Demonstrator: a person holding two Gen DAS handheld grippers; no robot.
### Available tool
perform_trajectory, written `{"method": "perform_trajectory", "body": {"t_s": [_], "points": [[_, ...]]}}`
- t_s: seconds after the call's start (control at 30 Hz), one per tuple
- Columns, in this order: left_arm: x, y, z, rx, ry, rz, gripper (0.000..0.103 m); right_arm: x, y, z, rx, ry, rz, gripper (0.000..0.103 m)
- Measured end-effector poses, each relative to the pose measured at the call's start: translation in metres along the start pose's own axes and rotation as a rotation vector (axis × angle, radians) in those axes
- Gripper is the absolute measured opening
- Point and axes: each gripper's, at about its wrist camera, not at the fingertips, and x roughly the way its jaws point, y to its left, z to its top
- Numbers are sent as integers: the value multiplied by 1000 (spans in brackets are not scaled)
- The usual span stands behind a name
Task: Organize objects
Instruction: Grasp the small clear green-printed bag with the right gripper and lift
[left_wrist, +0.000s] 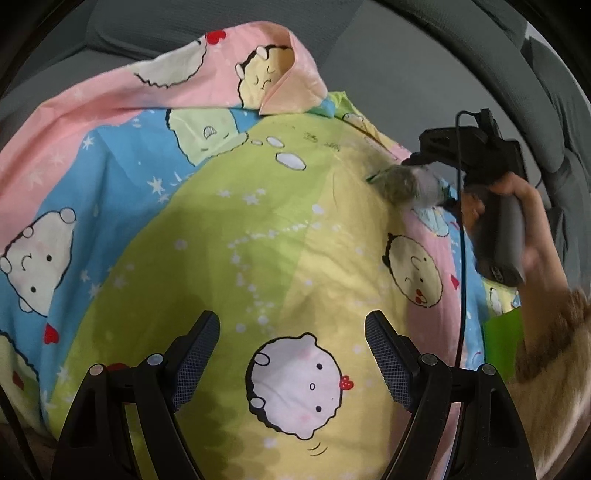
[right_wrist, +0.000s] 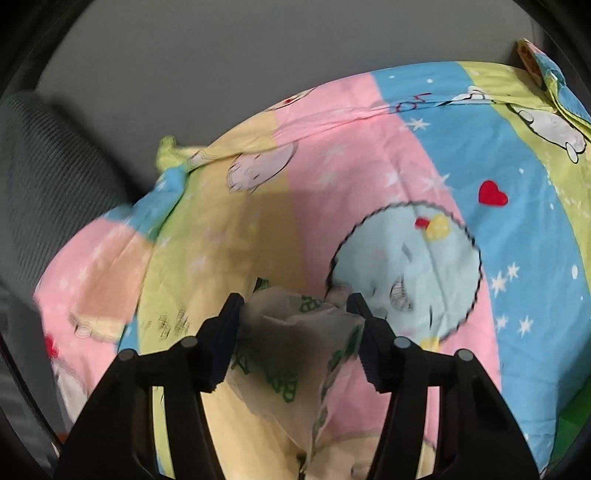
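Plastic bag (left_wrist: 410, 184), crumpled, pale and printed in green, sits on the cartoon-print quilt (left_wrist: 221, 229) toward the right of the left wrist view, blurred at the tip of your right gripper (left_wrist: 424, 173), which your right hand (left_wrist: 517, 206) holds by its grey handle; a furry brown sleeve (left_wrist: 550, 339) and a black cable (left_wrist: 460, 236) trail from it. Your left gripper (left_wrist: 291, 354) hangs over the quilt's yellow-green panel with its jaws open and nothing between them, well apart from the bag. Keep it parked there and clear of the cable, ready to pin the fabric if the quilt begins to lift with the bag. From the right wrist view, the bag (right_wrist: 295, 332) fills the gap of the right gripper (right_wrist: 293, 332), and both pads appear to press its crumpled sides, so you look to have it gripped; the film is thin and slippery, so judge the hold as light. The quilt (right_wrist: 406, 155) lies directly beneath, yellow and pink panels touching the bag's underside, and whether a fold of cloth is caught with it cannot be told. Squeeze firmly on the bunched middle rather than a loose edge, raise it slowly and straight, and watch that the quilt stays flat. The grey sofa cushion (right_wrist: 55, 166) lies at left, beside the quilt.
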Motion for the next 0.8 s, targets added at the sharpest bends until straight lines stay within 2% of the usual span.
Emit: {"method": "perform_trajectory", "body": {"t_s": [0.1, 0.2, 0.37, 0.53, 0.63, 0.8], "points": [[-3, 5, -1, -21, -7, -18, 81, -18, 2, -25, -62, 30, 59, 55], [-1, 9, -1, -34, 24, -37, 81, -43, -3, -63, -136, 50, 93, 55], [-9, 5, -7, -2, 25, -70, 81, -78, -33, -127, -186, 94, 93, 56], [-11, -11, -19, 68, 72, -125, 81, -101, -68, -193, -217, 132, 78, 56], [-9, -22, -30, 125, 80, -103, 81, -106, -86, -214, -208, 118, 119, 56], [-3, -36, -44, 187, 134, -137, 81, -118, -112, -226, -149, 72, 163, 58]]}}
